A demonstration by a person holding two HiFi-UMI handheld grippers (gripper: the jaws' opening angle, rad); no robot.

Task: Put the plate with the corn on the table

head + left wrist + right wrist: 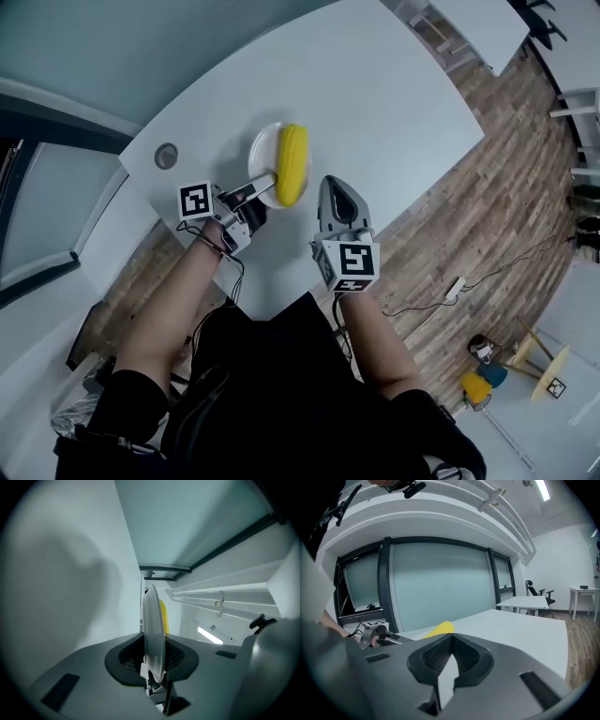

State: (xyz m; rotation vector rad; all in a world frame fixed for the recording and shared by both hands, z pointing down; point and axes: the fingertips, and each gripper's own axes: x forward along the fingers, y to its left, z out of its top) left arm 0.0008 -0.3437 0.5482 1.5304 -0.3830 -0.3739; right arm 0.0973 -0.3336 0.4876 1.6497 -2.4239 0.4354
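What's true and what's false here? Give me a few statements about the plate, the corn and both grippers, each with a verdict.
1. The left gripper is clamped on the rim of the white plate. True.
2. The corn cob lies on the bare table beside the plate. False: it lies on the plate.
3. The right gripper holds the corn cob. False: it holds nothing, beside the plate.
4. The plate is over the white table. True.

Yellow corn (292, 165), white plate (263, 150), white table (394, 94), brown wood-plank floor (506, 169), black-and-white square-patterned marker cube (195, 201).
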